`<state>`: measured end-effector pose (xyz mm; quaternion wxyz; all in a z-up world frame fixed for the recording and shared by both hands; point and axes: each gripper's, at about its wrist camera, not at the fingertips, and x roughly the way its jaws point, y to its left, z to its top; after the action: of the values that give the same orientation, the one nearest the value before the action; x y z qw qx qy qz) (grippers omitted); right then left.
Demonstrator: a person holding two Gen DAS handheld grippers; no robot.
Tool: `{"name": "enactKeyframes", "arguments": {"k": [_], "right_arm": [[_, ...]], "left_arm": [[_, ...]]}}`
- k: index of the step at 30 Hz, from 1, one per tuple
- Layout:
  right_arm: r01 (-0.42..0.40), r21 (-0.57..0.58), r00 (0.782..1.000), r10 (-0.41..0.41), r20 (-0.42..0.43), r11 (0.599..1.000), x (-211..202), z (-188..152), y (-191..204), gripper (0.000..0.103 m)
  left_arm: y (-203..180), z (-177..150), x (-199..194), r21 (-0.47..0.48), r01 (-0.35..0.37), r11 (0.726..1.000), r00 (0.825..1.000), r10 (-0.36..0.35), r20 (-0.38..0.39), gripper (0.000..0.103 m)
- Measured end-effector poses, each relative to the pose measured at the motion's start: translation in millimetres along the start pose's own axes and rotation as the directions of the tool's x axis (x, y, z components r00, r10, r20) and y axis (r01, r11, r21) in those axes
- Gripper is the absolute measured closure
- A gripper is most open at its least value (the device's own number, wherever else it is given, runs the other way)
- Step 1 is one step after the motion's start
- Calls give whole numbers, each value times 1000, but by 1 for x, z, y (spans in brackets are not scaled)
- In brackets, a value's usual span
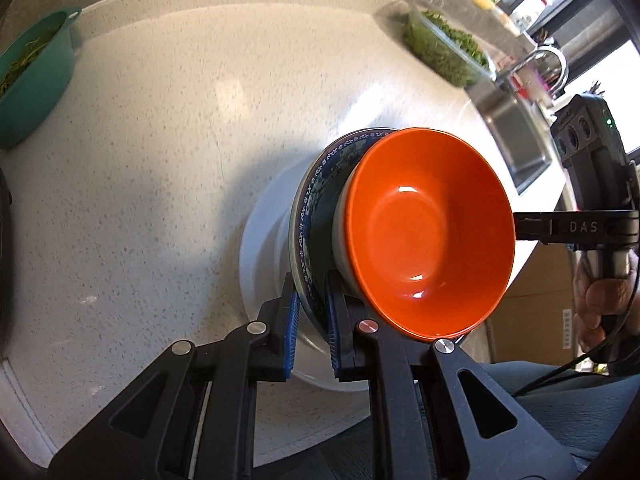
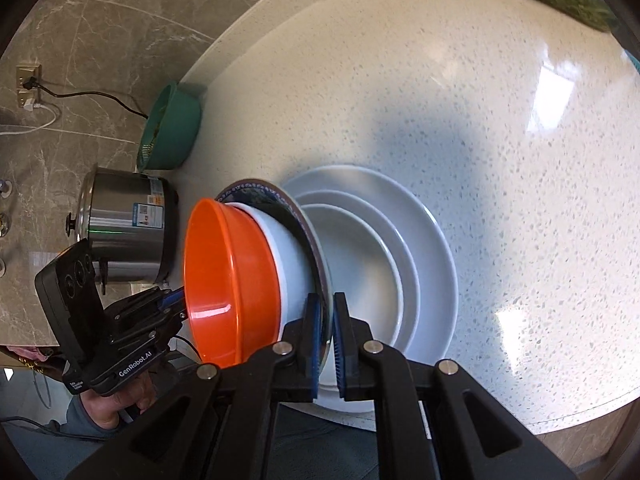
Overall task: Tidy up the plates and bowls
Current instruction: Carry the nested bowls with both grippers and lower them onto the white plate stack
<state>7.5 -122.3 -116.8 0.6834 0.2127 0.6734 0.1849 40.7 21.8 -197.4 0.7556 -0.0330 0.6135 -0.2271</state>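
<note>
The left tool point(image 1: 312, 312) is nearly closed, its blue pads pinching the rim of the blue patterned plate point(image 1: 316, 184), and the right tool point(image 2: 326, 340) is clamped fully on the opposite edge of the same plate point(image 2: 256, 194), so the plate hangs between the two, carried on nothing but two thin rim grips. Sitting on that plate, just ahead of each tool, is an orange bowl point(image 1: 428, 232) with a white underside, and no pad touches it; it rides loose. Below and beyond the tools lies a stack of white plates point(image 2: 432, 264) on the speckled table point(image 1: 160, 140), which looks like the destination. The main risk, as I judge it, is tilt: if one hand drops or rolls more than the other, the bowl could slide off the glazed plate and fall to the table or past its near edge. A smooth rim could also slip out of the pads. Setting down off-centre could leave the plate rocking on the stack. Further out, a green colander point(image 1: 36, 76) and a container of greens point(image 1: 448, 48) stand well apart.
</note>
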Motion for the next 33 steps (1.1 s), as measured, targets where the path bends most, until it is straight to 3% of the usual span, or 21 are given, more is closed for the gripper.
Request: {"name": "enactKeyframes", "arguments": {"k": [17, 27, 28, 31, 33], "right_arm": [[44, 8, 999, -44, -18, 999, 20, -8, -24, 92], [48, -7, 999, -48, 2, 999, 22, -9, -22, 91], [54, -5, 999, -54, 5, 999, 22, -10, -22, 87], [67, 2, 998, -67, 14, 998, 20, -15, -22, 87], [68, 6, 997, -68, 24, 998, 17, -16, -23, 86]], "left_arm": [[4, -5, 34, 23, -15, 1000, 999, 16, -41, 92], [4, -3, 32, -5, -32, 999, 999, 32, -15, 89], [5, -4, 32, -8, -37, 999, 999, 37, -15, 87], [8, -9, 28, -21, -78, 997, 997, 78, -8, 71], [14, -10, 25, -50, -105, 993, 994, 105, -1, 48]]}}
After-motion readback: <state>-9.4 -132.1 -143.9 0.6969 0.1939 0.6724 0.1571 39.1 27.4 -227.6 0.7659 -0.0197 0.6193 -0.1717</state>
